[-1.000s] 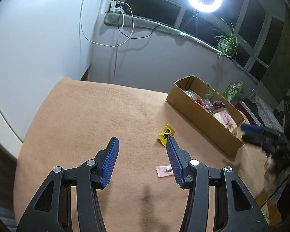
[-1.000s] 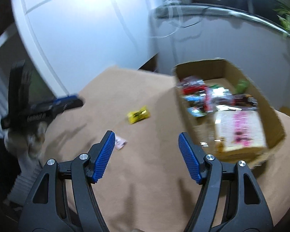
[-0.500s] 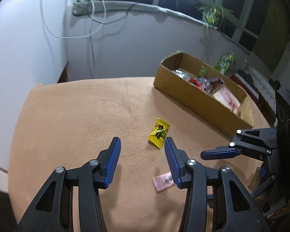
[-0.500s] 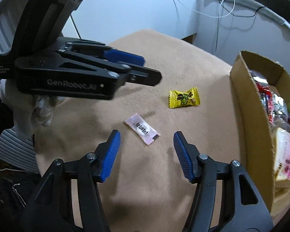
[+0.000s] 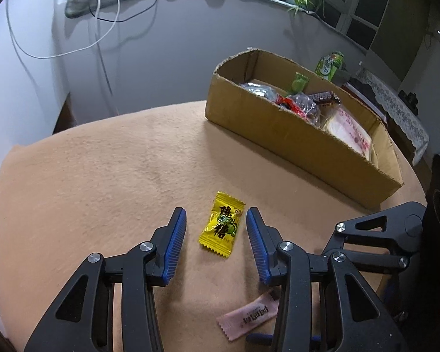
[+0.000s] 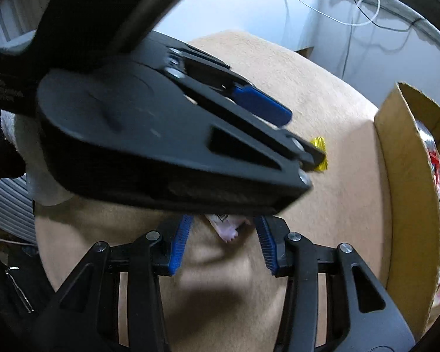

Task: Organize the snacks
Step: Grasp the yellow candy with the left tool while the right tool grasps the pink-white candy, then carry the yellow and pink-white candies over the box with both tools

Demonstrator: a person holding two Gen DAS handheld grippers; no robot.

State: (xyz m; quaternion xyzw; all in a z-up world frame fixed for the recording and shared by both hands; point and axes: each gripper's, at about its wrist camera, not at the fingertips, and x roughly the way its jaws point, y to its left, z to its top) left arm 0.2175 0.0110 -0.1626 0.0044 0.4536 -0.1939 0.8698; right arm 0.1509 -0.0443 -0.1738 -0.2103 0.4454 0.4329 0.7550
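A yellow candy packet [image 5: 222, 228] lies on the tan blanket between the open fingers of my left gripper [image 5: 216, 220], which is low over it. A pink sachet [image 5: 249, 318] lies nearer, under the left gripper's right finger. In the right wrist view my right gripper [image 6: 223, 226] is open with the pink sachet [image 6: 227, 228] between its fingertips; the left gripper's body [image 6: 161, 146] crosses above and hides most of the sachet. A corner of the yellow candy [image 6: 319, 154] shows past it. The cardboard box [image 5: 293, 135] holds several snacks.
The box wall [image 6: 407, 205] stands close on the right of the right gripper. A green can [image 5: 330, 64] stands beyond the box. Cables hang on the wall behind the table, and a plant sits on the window ledge.
Both grippers moved forward and down. The left now straddles the yellow candy; the right has closed in on the pink sachet, passing under the left gripper.
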